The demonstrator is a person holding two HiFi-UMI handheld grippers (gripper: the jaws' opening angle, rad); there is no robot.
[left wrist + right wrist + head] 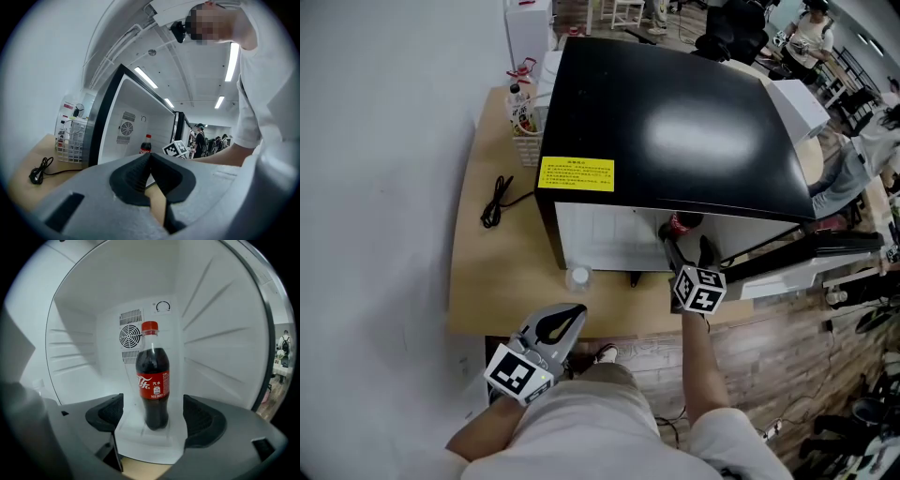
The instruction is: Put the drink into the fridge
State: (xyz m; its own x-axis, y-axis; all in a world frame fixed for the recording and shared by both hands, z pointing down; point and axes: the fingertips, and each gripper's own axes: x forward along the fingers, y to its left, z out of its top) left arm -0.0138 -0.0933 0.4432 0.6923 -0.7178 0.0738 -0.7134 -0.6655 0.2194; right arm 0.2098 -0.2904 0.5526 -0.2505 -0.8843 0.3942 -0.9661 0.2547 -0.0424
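A cola bottle (152, 380) with a red cap and red label stands upright on the white floor of the black mini fridge (675, 122). My right gripper (152, 416) reaches into the fridge's mouth. Its jaws stand wide apart on either side of the bottle's base, and neither pad touches it. From the head view only the bottle's red cap (680, 223) shows, just beyond the right gripper (684, 251). My left gripper (564, 323) hangs shut and empty off the table's front edge. In the left gripper view the bottle (146, 144) shows inside the fridge past the left gripper (150, 157).
The fridge door (806, 262) hangs open to the right. A white wire basket (525, 127) with bottles stands at the fridge's back left, and a black cable (495, 202) lies on the wooden table (487, 272). A small clear object (578, 277) sits before the fridge. People stand at the back right.
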